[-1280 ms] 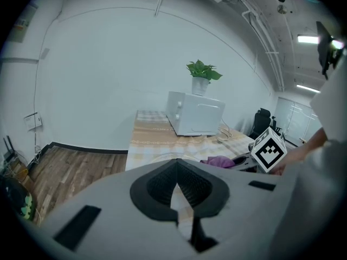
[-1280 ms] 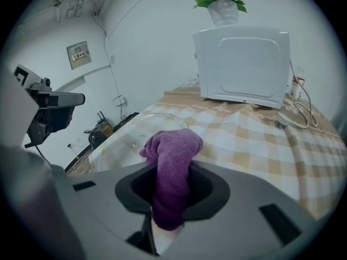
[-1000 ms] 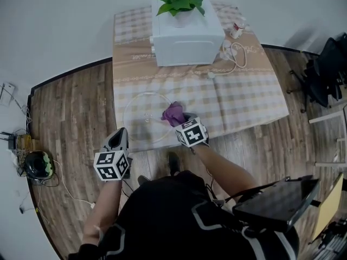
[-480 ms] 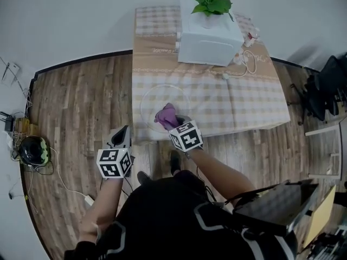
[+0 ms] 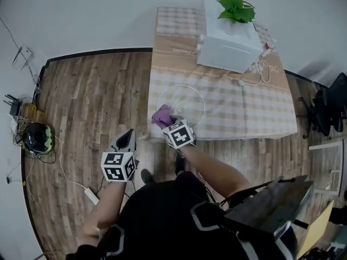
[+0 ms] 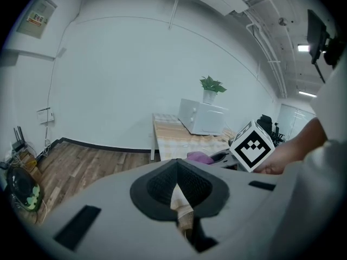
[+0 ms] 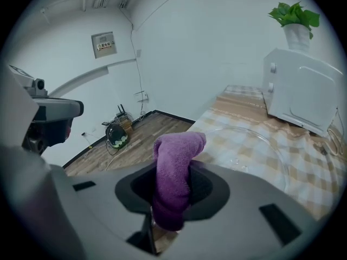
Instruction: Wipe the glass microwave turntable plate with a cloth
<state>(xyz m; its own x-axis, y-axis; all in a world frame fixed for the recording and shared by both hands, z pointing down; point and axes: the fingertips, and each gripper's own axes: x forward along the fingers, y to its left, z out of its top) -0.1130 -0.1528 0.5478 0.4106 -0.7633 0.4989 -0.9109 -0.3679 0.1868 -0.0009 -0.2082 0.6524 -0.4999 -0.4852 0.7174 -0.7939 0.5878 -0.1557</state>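
A clear glass turntable plate lies on the checked tablecloth near the table's front left corner. My right gripper is shut on a purple cloth, which sits at the plate's near left rim. Seen from the right gripper view, the cloth stands up between the jaws, and the plate lies just beyond and to the right. My left gripper hangs over the wooden floor, left of the table and below its edge. In its own view the left gripper is shut on nothing.
A white microwave with a potted plant on top stands at the table's back, its white cable looped beside it. On the floor to the left are a dark round object and a power strip. A black chair stands at the right.
My right gripper has carried the purple cloth leftward, from the plate's right side to its near left rim. The left gripper has stayed low beside the table. The head view has swung left.
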